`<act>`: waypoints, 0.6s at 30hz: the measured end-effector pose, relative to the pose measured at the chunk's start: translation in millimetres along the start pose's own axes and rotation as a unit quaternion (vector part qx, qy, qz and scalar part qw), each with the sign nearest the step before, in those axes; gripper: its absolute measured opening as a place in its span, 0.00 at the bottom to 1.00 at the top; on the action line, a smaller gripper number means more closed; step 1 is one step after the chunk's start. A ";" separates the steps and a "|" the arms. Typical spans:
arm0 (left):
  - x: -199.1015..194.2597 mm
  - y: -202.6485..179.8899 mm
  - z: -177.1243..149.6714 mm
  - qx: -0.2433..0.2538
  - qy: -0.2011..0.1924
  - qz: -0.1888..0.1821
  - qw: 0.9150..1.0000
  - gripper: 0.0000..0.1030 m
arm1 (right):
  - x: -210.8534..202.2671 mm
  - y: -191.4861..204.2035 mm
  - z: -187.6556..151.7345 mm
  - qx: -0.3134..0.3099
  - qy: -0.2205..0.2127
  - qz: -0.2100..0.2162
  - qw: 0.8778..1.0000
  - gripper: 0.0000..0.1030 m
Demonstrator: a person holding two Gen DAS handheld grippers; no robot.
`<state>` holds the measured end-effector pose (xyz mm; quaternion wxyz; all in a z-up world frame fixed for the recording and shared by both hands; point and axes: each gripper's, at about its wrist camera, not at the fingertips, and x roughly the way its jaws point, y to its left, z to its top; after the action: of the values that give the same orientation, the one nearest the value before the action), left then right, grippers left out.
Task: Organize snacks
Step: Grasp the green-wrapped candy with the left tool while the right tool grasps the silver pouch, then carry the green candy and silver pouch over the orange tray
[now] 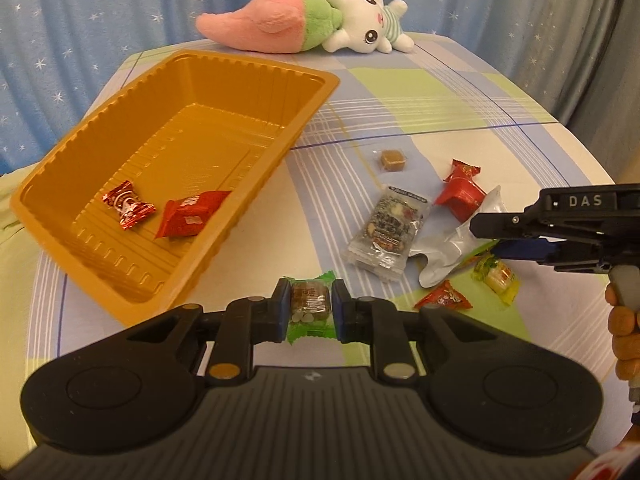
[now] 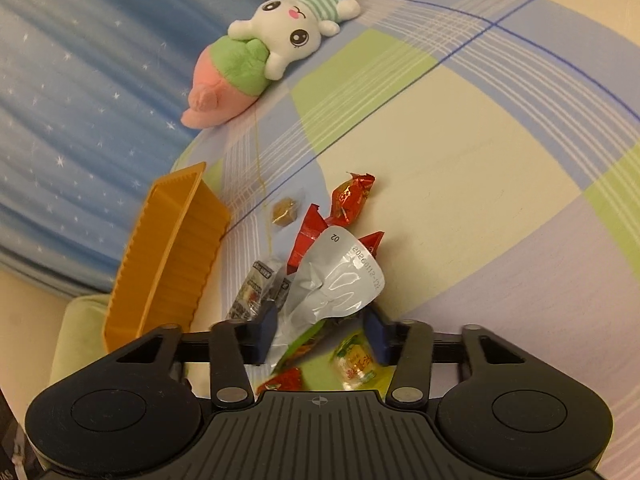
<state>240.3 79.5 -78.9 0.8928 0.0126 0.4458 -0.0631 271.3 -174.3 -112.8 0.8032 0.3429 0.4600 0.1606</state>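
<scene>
Two red snacks lie in the orange tray (image 1: 100, 128): a twisted candy (image 1: 127, 205) and, just beside it, a flat red packet (image 1: 191, 214). The tray sits on a checked cloth (image 1: 420, 92), and a plush toy (image 1: 304, 20) lies at the cloth's far edge, in front of a blue starred curtain (image 1: 80, 20).

The left gripper (image 1: 311, 307) pinches a green-wrapped snack (image 1: 310, 304) between its blue pads, jaws nearly together on it, just beside the tray's near corner.

Other snacks lie loose on the cloth to the right of the tray: a small brown cube (image 1: 393, 159) in clear wrap, a clear packet (image 1: 390, 236) with dark print, a red box-shaped candy (image 1: 460, 192), a silver pouch (image 1: 452, 248), a yellow-green candy (image 1: 496, 276) and a red triangular candy (image 1: 443, 300).

The right gripper (image 2: 323, 330) reaches into this heap, held by a hand (image 1: 624, 320) at the frame's edge. Its jaws stand part-way apart on either side of the silver pouch (image 2: 340, 280); whether the pads press on it I cannot tell. In the right wrist view the yellow-green candy (image 2: 356, 364) lies under the jaws, with the clear packet (image 2: 252, 292) touching the pouch on its left and a shiny red candy (image 2: 352, 198) beyond.
</scene>
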 end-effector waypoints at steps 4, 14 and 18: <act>-4.4 2.6 -0.9 -0.004 -0.002 0.001 1.000 0.19 | -3.0 -2.7 0.2 0.010 -0.004 0.009 1.000 0.23; -18.4 0.0 0.8 0.000 -0.017 -0.014 1.000 0.19 | -33.7 18.1 -4.0 -0.028 -0.043 0.012 0.999 0.21; -28.1 -0.6 3.8 -0.001 -0.027 -0.023 0.999 0.19 | -46.1 35.5 -6.6 -0.065 -0.051 0.005 0.997 0.21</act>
<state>226.6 81.5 -54.2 0.9030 -0.0003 0.4214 -0.0835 243.5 -172.7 -61.3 0.8455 0.3002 0.4051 0.1760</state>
